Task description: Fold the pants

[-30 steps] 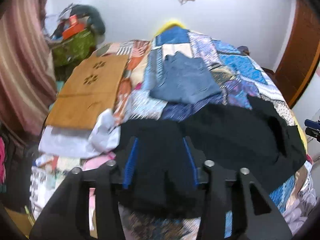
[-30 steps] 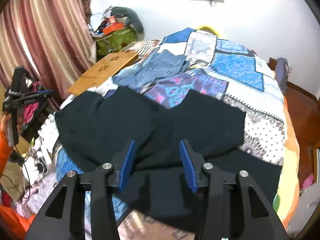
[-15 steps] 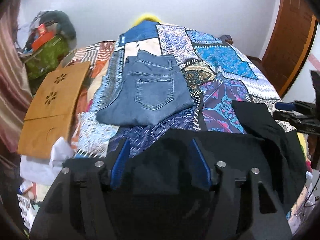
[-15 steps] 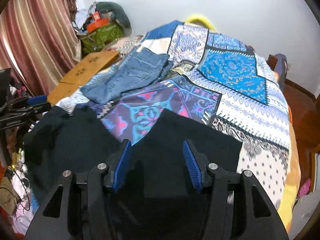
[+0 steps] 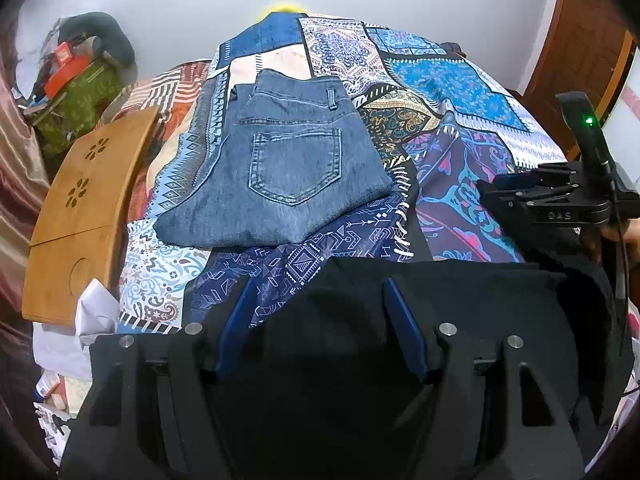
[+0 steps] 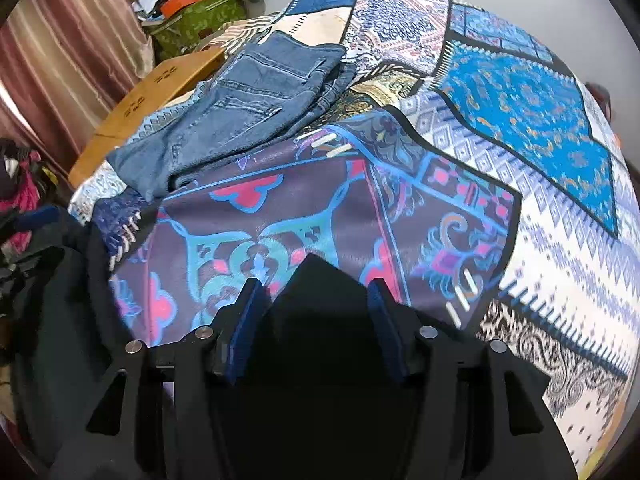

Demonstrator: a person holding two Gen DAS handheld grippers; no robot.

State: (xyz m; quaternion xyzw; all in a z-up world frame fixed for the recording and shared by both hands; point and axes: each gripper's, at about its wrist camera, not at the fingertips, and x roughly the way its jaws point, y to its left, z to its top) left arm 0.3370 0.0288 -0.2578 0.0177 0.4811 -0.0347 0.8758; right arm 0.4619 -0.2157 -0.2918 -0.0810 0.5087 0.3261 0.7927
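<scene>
The left hand-held gripper (image 5: 320, 320) hangs low over the near edge of the bed, its blue pads (image 5: 234, 324) apart and opening, black cloth lying between them without being pinched. This cloth is the black pants (image 5: 460, 300), spread across the near part of the patchwork bedspread (image 5: 452, 92). The right hand-held gripper (image 6: 316, 316) points down at a corner of the same pants (image 6: 320, 280); its jaws are closing, the corner sits between the pads, and a gap shows on either side. Seen from the left wrist, the right tool carries faint raised lettering that looks like "OAS" and a green light. Farther up the bed lie folded blue jeans (image 5: 280, 168), back pocket up. At the left edge rests a wooden board (image 5: 84, 208) with flower cut-outs. Beyond it is a green bag (image 5: 76, 108).
</scene>
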